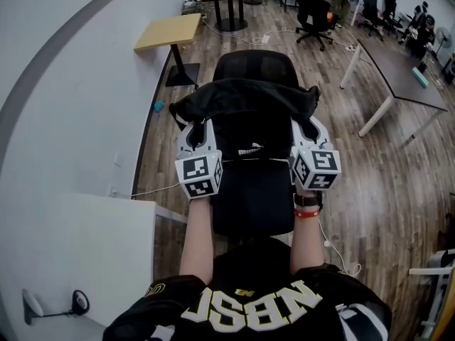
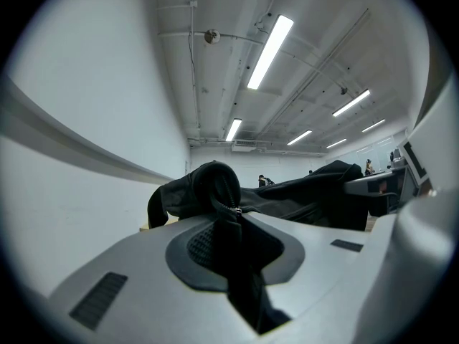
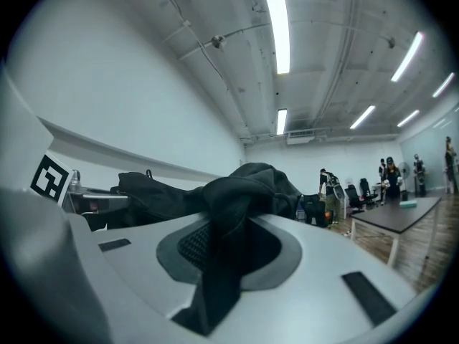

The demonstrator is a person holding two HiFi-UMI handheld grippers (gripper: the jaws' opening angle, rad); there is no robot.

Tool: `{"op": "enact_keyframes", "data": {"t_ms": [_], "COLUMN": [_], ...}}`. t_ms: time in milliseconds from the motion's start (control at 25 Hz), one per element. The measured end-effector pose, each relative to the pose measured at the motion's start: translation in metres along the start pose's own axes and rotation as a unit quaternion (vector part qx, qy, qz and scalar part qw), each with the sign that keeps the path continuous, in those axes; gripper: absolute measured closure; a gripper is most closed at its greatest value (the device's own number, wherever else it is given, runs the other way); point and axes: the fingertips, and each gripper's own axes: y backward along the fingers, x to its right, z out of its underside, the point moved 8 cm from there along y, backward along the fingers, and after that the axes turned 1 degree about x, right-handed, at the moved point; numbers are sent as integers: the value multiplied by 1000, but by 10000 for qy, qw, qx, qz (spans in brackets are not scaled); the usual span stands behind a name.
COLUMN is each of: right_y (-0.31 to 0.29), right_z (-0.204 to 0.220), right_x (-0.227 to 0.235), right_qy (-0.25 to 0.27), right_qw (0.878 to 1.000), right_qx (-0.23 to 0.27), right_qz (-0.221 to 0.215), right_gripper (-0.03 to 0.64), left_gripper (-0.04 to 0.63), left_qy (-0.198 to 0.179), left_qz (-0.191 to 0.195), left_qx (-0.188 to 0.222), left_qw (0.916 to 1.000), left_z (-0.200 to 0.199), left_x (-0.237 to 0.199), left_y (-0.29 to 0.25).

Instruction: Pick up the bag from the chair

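Cloth of the bag (image 1: 245,94) is black, soft and creased, with a zipper (image 2: 233,208) at its left end. It is held over the black office chair (image 1: 252,190), long axis running left to right. The left gripper (image 1: 190,124) clamps one bunched end and the right gripper (image 1: 307,124) the other.

The surface is a wood-plank floor (image 1: 398,190). A black office chair (image 1: 254,68) stands on it in the middle. A small tan table (image 1: 168,32) stands by the wall and a dark table with white legs (image 1: 402,69) at the right. A white cable (image 1: 328,244) lies near the chair.
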Motion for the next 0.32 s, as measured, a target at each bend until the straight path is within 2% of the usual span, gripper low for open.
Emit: {"op": "enact_keyframes", "data": {"t_ms": [200,320], "right_y": [0,-4], "right_z": [-3,-8], "right_x": [9,12], "right_qy": [-36,51], "right_qw": [10000,9999], "right_qx": [17,12], "right_qz": [9,-86], "right_gripper": [537,536], "left_gripper": [541,541], "left_qy": [13,152], "left_qz": [108,122], "left_qx": [-8,-3], "left_qw": [9999,9998], "left_z": [-1,-7], "left_x": [7,5], "left_y": [-6,-8]}}
